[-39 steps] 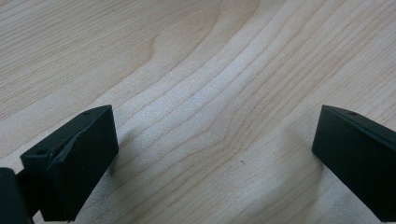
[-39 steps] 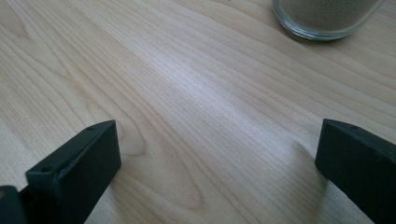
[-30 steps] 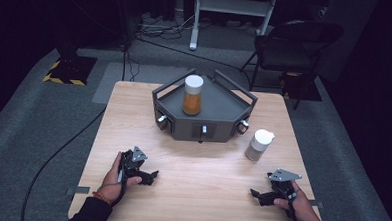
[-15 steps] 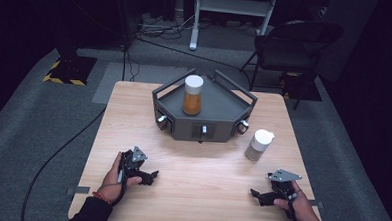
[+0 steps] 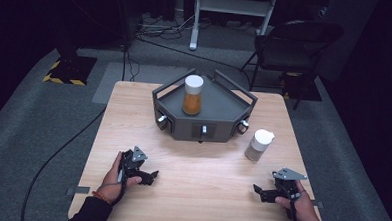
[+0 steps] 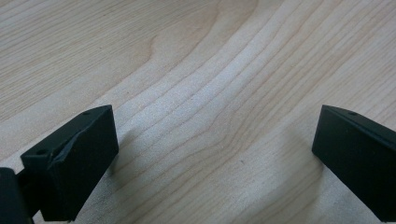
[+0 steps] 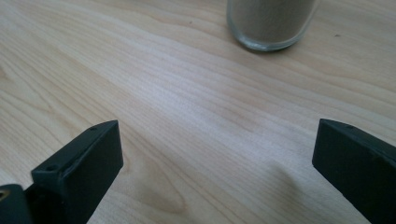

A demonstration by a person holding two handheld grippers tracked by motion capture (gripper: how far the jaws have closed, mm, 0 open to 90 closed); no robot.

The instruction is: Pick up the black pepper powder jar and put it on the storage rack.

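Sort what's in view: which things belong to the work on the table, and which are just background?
In play: left gripper, right gripper, both open; small jar on the table; capped jar standing in the dark tray.

Background: folding chair, floor cables, white stand.

Two matte black, two-jaw handheld grippers: the left gripper [image 5: 150, 177] and the right gripper [image 5: 258, 192] each carry a grey three-cornered plate on top. Their jaws are blocky, wedge-shaped, with a small round hole near each tip. Dark sleeves cover both forearms; an orange-red bracelet [image 5: 100, 196] circles the left wrist.
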